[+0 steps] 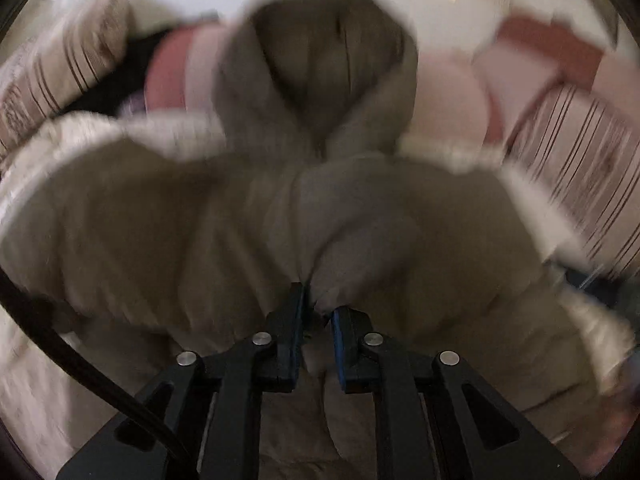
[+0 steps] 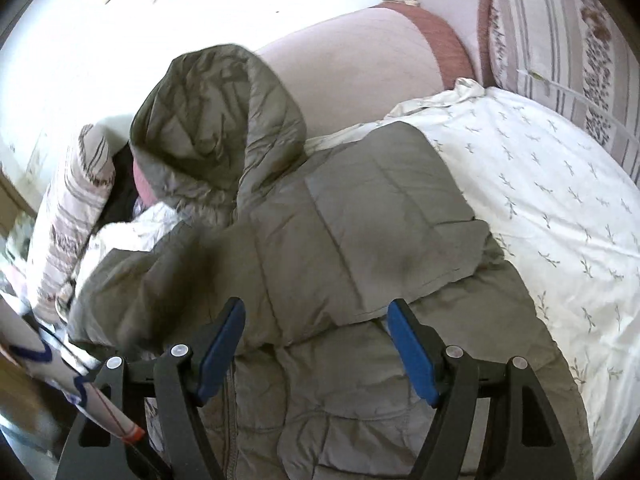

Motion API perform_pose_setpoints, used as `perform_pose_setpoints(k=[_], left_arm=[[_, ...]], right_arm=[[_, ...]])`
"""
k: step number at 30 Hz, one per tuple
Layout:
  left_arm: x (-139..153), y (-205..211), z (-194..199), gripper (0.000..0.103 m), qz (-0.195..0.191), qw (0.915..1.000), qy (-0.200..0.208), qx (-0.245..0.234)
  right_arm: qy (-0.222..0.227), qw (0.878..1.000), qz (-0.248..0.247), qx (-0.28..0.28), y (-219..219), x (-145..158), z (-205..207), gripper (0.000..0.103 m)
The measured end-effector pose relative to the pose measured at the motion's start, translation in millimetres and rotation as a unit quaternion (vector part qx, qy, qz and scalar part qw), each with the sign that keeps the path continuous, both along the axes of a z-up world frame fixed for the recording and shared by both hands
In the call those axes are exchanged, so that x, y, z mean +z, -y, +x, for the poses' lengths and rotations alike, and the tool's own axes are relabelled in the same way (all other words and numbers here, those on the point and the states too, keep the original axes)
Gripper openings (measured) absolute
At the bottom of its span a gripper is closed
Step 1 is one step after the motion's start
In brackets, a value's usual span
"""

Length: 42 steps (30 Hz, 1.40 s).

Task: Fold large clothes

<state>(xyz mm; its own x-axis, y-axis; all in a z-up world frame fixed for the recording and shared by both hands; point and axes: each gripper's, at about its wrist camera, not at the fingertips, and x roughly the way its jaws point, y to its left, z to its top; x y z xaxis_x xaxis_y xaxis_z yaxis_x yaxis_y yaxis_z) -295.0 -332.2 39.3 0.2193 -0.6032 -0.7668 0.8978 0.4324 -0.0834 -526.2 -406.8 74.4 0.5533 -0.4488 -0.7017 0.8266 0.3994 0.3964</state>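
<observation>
Quilted, faintly shiny cloth jacket (image 2: pixel 352 240) lies on a matt printed cotton sheet (image 2: pixel 560 200).

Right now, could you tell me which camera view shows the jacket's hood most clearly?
The right wrist view: the hood is sharp, its quilting visible, lying against the bed's headboard. The left wrist view also shows the hood, centred but motion-blurred, beyond the left gripper pinching jacket fabric.

Left gripper (image 1: pixel 318 304) pinches a bunched fold of the olive puffer jacket (image 1: pixel 240 232) on the white bedding (image 1: pixel 36 360), hood (image 1: pixel 320 68) lying far, striped pillows (image 1: pixel 60 68) blurred at both far sides.
</observation>
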Motion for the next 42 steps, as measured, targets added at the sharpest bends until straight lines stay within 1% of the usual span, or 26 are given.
perform_pose_setpoints(k=[2,3,4,5,6,7,9,12,14,16,18,19,20,22,23,25,26,27,28,30,33,34,36,38,39,42], left_arm=[[-13,5,-12,0.014,0.026,0.9989,0.038,-0.001],[-10,5,-15,0.017,0.029,0.9983,0.05,-0.005],[-6,4,-17,0.023,0.032,0.9979,0.055,-0.01],[4,-2,-20,0.028,0.03,0.9982,0.05,-0.017],[12,-8,-22,0.04,0.021,0.9989,0.038,-0.02],[19,-18,-21,0.056,0.007,0.9994,0.026,-0.02],[45,-46,-20,0.07,-0.027,0.9993,0.025,-0.001],[76,-85,-6,0.07,-0.071,0.9957,0.039,0.046],[89,-110,17,0.074,-0.094,0.9894,0.052,0.097],[88,-119,45,0.075,-0.097,0.9846,0.056,0.135],[77,-133,80,0.075,-0.093,0.9785,0.048,0.178],[71,-138,95,0.075,-0.089,0.9758,0.038,0.196],[63,-145,114,0.075,-0.088,0.9734,0.012,0.211],[55,-153,138,0.075,-0.096,0.9688,-0.025,0.227],[51,-156,149,0.075,-0.099,0.9646,-0.042,0.241],[46,-166,167,0.075,-0.121,0.9562,-0.086,0.252],[45,-168,171,0.075,-0.125,0.9546,-0.096,0.253],[43,-168,175,0.075,-0.129,0.9532,-0.104,0.253],[43,-167,176,0.075,-0.129,0.953,-0.104,0.254],[43,-161,175,0.075,-0.118,0.9557,-0.091,0.254],[40,-150,174,0.075,-0.114,0.9608,-0.093,0.235],[41,-147,172,0.075,-0.111,0.962,-0.089,0.233],[38,-138,164,0.075,-0.096,0.9663,-0.068,0.229],[33,-124,157,0.075,-0.078,0.9721,-0.055,0.214],[30,-119,155,0.075,-0.072,0.974,-0.054,0.208],[18,-100,142,0.075,-0.046,0.981,-0.046,0.183]], right_arm=[[0.02,1.0,0.014,0.003,4,-2,-7,0.078],[0.032,0.999,0.022,0.006,6,-3,-8,0.078],[0.043,0.999,0.031,0.01,6,-5,-8,0.078],[0.057,0.997,0.045,0.016,8,-9,-6,0.078],[0.07,0.996,0.056,0.02,9,-12,-5,0.078],[0.086,0.993,0.07,0.027,10,-16,-2,0.078],[0.121,0.987,0.099,0.047,9,-22,9,0.078],[0.157,0.976,0.136,0.071,5,-34,29,0.078],[0.16,0.973,0.149,0.074,1,-42,41,0.075],[0.16,0.971,0.158,0.076,-1,-51,53,0.07],[0.16,0.971,0.162,0.078,-2,-58,60,0.066],[0.159,0.97,0.165,0.079,-2,-61,62,0.064],[0.164,0.969,0.167,0.08,-2,-64,63,0.063],[0.188,0.964,0.169,0.083,0,-67,65,0.06],[0.194,0.963,0.167,0.086,1,-68,67,0.059],[0.203,0.961,0.157,0.098,0,-67,75,0.049],[0.201,0.962,0.156,0.103,0,-67,78,0.043],[0.191,0.964,0.15,0.107,-2,-67,83,0.021],[0.179,0.969,0.136,0.105,-3,-65,84,0.019],[0.173,0.973,0.118,0.098,-3,-58,80,0.018],[0.135,0.986,0.068,0.069,1,-36,66,0.018],[0.113,0.991,0.05,0.053,3,-29,61,0.018],[0.049,0.999,0.008,0.004,7,-17,47,0.018],[-0.008,0.999,-0.019,-0.037,12,-14,34,0.018],[-0.027,0.998,-0.02,-0.051,17,-17,28,0.018],[-0.043,0.997,0.015,-0.063,29,-32,21,0.018]])
